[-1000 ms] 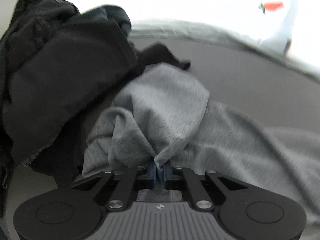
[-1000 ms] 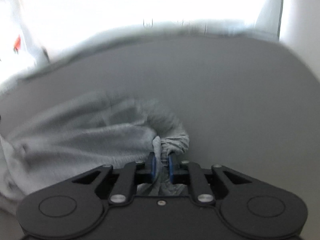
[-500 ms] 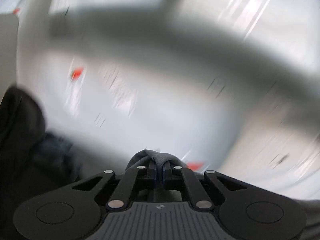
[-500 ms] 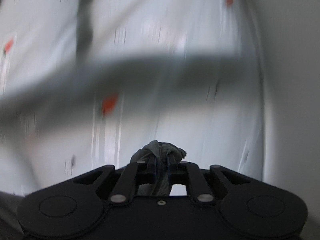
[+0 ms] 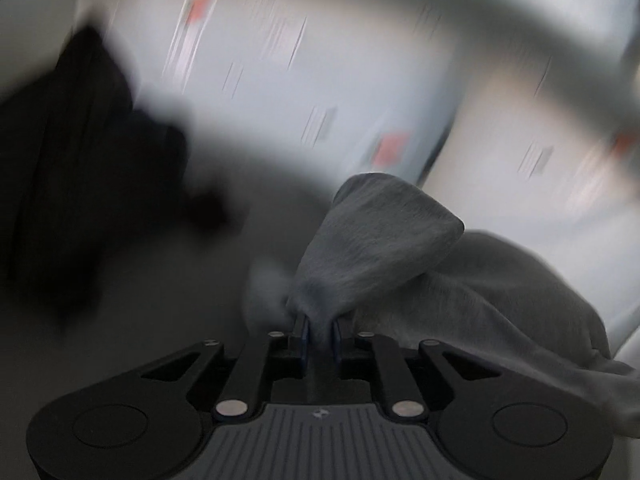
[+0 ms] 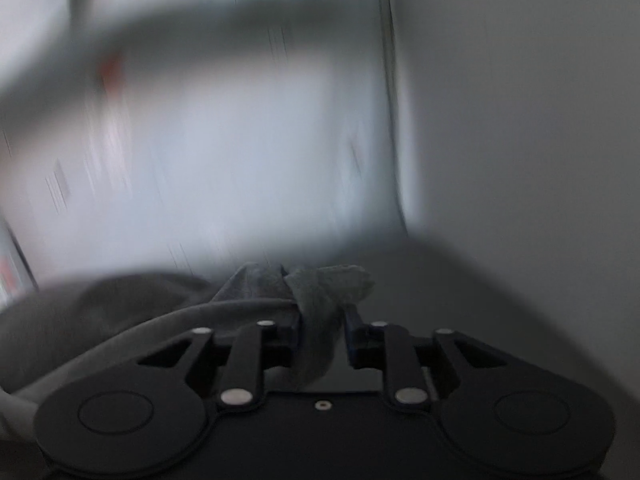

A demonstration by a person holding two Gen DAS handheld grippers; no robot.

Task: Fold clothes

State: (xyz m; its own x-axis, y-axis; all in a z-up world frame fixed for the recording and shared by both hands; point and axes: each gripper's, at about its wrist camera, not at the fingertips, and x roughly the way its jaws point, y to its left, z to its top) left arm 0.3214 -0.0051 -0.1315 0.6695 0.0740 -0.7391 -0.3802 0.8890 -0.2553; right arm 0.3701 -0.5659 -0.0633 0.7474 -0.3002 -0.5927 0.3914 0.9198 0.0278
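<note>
Grey garment lifted by two claws

Left claw (image 5: 319, 330) and right claw (image 6: 323, 326) each clench the grey sweatshirt (image 5: 384, 240); pull evenly apart, clear of dark clothes (image 5: 80, 168) at 9 o'clock.

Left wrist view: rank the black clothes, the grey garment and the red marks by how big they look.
1. Black clothes and grey garment: both fill much of the frame; blur and nearness make ranking them unsure.
2. Red marks: far smaller, blurred and far off.
</note>
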